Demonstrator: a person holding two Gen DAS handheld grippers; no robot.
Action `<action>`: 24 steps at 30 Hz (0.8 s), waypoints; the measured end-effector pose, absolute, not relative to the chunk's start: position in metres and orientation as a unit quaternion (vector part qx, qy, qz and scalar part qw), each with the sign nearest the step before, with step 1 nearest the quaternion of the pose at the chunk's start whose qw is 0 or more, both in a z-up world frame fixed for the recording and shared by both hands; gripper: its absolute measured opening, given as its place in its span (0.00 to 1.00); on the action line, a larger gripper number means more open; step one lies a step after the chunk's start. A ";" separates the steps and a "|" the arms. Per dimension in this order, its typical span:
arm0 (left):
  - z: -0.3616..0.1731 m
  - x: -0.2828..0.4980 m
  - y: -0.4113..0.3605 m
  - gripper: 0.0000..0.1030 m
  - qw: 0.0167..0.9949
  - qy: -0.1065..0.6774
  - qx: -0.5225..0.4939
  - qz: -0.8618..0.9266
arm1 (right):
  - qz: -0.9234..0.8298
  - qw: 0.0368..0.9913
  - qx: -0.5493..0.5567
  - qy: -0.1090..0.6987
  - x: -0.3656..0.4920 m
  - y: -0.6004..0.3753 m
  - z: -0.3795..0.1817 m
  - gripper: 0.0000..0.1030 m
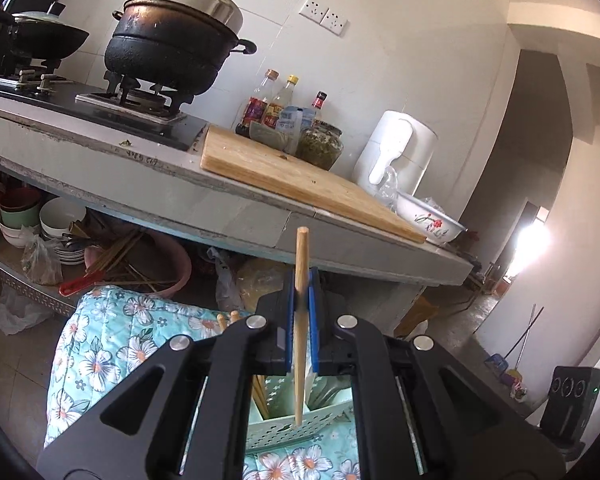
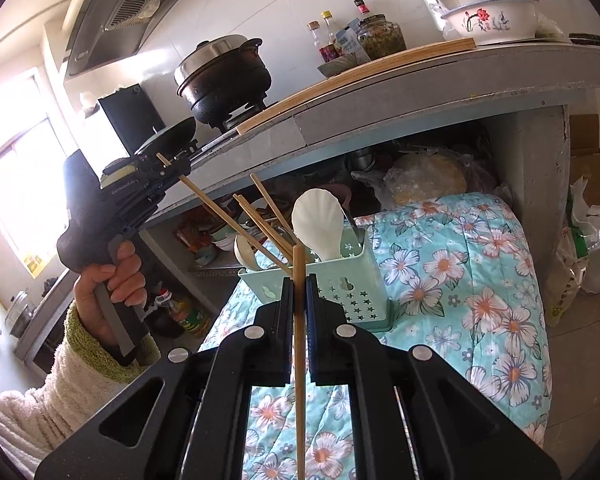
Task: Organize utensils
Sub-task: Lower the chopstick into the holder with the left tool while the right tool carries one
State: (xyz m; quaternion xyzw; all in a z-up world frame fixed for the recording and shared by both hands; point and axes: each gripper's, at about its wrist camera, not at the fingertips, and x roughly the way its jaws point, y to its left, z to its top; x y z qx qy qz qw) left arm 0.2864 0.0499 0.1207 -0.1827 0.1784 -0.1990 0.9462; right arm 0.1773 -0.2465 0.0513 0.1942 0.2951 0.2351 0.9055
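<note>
Right claw (image 2: 299,300) level, pinching chopstick (image 2: 299,360) | left claw (image 1: 303,300) raised, gripping another

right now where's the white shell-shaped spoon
In the right wrist view the white shell-shaped spoon stands upright in the mint utensil holder on the floral quilt, just right of the leaning chopsticks.

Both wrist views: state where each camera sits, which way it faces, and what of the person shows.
Left wrist: on the left gripper, facing the counter, shut on a chopstick; no body part shows.
Right wrist: on the right gripper, facing the utensil holder, shut on a second chopstick; the left hand and sleeve show.
Shared: the black pot, flowered bowl, holder.
</note>
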 end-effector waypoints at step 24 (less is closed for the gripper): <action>0.062 0.298 0.033 0.29 0.924 0.247 -0.182 -0.228 | 0.238 0.914 0.160 0.286 0.184 -0.235 0.078 0.06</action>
